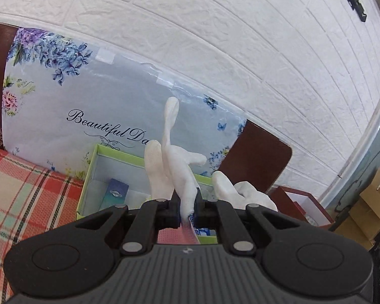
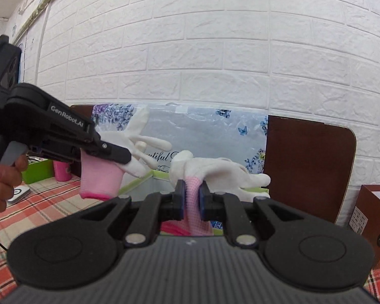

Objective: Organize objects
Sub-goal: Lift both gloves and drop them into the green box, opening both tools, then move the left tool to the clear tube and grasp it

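My left gripper is shut on the pink cuff of a white glove, whose fingers stick upward. A second white glove shows just to its right. In the right wrist view my right gripper is shut on the pink cuff of that second glove, which flops over to the right. The left gripper comes in from the left, held by a hand, with its glove hanging cuff down. Both gloves hang above an open green-rimmed box.
A floral board leans on the white brick wall behind the box. A blue carton lies inside the box. A pink cup and a white device stand on the checked cloth. A brown box is at the right.
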Available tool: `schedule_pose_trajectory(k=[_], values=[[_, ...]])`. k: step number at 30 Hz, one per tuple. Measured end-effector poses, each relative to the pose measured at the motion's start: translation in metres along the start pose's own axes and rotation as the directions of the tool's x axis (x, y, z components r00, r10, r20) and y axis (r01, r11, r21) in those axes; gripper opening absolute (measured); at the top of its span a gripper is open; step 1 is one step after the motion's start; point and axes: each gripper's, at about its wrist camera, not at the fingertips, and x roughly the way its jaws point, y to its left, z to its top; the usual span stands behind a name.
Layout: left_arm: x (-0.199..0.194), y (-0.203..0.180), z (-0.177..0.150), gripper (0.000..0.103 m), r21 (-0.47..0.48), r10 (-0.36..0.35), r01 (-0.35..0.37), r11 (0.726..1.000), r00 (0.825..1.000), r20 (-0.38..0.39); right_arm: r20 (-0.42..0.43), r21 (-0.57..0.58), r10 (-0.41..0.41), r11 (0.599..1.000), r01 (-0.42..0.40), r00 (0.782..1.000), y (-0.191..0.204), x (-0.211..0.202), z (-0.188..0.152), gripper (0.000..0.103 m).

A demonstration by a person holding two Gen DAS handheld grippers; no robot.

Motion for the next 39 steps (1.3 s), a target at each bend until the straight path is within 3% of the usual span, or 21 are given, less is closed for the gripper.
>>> schedule_pose_trajectory(k=[6,13,16,17,21,26,32,39], values=[[0.043,0.018,0.011,0.006,0.011,0.044,-0.043,0.999,0.998,-0.046,-0.004,-0.031,-0.021,0.999,0.021,1.000,-0.005,0.057,-0.002,0.010],[0.082,0.048,0.005,0.009,-0.025,0.078,-0.080,0.996,0.993,-0.090,-0.104,-0.004,0.017,1.000,-0.018,0.994,-0.010,0.121,-0.014,0.014],[0.087,0.061,-0.004,0.049,-0.058,0.084,-0.091,0.994,0.991,-0.106,-0.178,-0.030,-0.003,1.000,-0.003,0.984,-0.006,0.137,-0.025,0.055],[0.086,0.063,-0.006,0.067,-0.068,0.090,-0.097,0.993,0.990,-0.106,-0.180,-0.035,-0.014,0.999,0.008,0.984,-0.006,0.136,-0.028,0.069],[0.075,0.065,-0.012,0.075,-0.063,0.112,-0.117,0.991,0.991,-0.069,-0.154,-0.008,-0.035,0.999,0.034,0.987,-0.010,0.126,-0.032,0.091],[0.055,0.058,-0.011,0.076,-0.103,0.125,-0.132,0.986,0.989,-0.075,-0.142,0.006,-0.055,0.998,0.056,0.988,-0.008,0.103,-0.025,0.102],[0.002,0.031,-0.024,0.078,-0.080,0.098,-0.101,0.992,0.995,-0.033,-0.114,0.057,-0.062,0.996,0.069,0.992,-0.007,0.047,-0.017,0.103],[-0.059,0.005,-0.072,0.079,-0.103,0.081,-0.085,0.991,0.996,-0.047,-0.089,0.135,-0.069,0.988,0.081,0.994,-0.010,-0.025,-0.024,0.103]])
